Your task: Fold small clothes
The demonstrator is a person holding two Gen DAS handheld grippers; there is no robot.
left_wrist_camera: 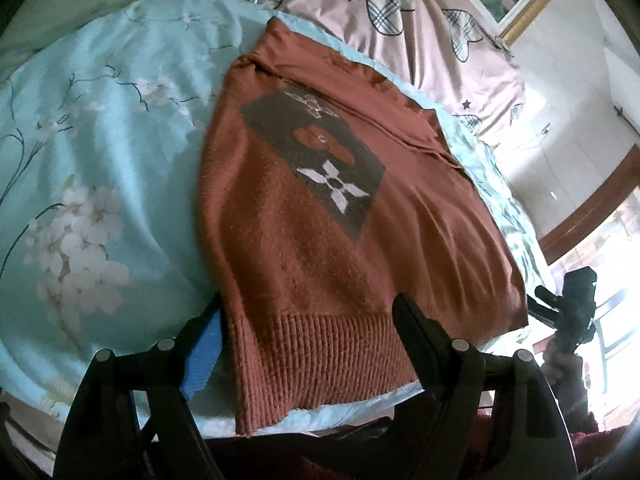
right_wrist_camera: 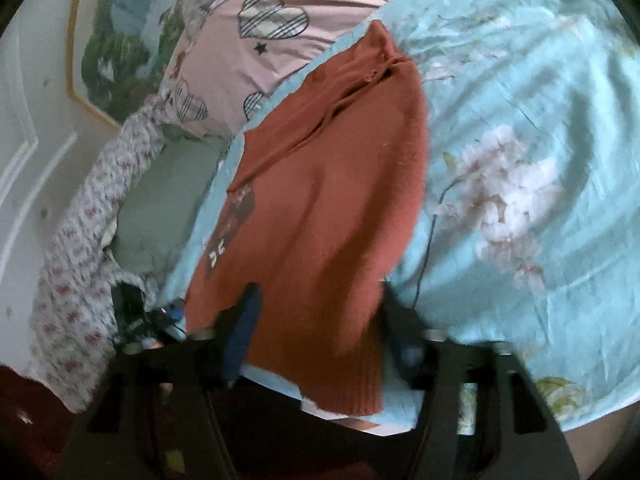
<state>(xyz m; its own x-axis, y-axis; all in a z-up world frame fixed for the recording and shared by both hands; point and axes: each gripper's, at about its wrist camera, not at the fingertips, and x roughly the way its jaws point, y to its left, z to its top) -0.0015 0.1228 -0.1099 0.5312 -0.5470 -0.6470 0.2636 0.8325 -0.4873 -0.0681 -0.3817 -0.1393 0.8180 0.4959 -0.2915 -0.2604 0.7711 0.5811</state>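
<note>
Left gripper [left_wrist_camera: 306, 322] fills the bottom of the left wrist view: 2 black fingers spread wide, one carrying a blue pad, straddling the ribbed hem of the rust-brown knitted sweater [left_wrist_camera: 320, 208]; nothing pinched, and whether the fingertips touch the knit cannot be told. Right gripper [right_wrist_camera: 318, 300] likewise spread in the right wrist view, its 2 fingers either side of the sweater's lower part; that view is motion-blurred, so contact is uncertain, but no fabric sits clamped between the fingers. The sweater lies lengthwise on the pale blue floral bed cover [left_wrist_camera: 100, 140], hem nearest both cameras and hanging slightly over the near edge of the bed, neck end farthest. On its upper face: a dark grey diamond-shaped patch [left_wrist_camera: 316, 160] with a white 4-petal flower and a red motif. Along the far right side a layer of knit appears turned inward, with a seam line running down it; probably a sleeve or side panel already folded in, though the exact layering cannot be resolved. The left long edge reads as straight and tidy. Judgement: task in an early-to-middle stage. Lengthwise narrowing looks done or nearly so; the crosswise fold, hem carried up toward the neck, is still to do, and both tools are placed at the hem for it. Beyond the sweater: a pink quilt with plaid heart and star prints [left_wrist_camera: 420, 20]; behind that, a gold-framed landscape picture [right_wrist_camera: 116, 40] on the white wall.
</note>
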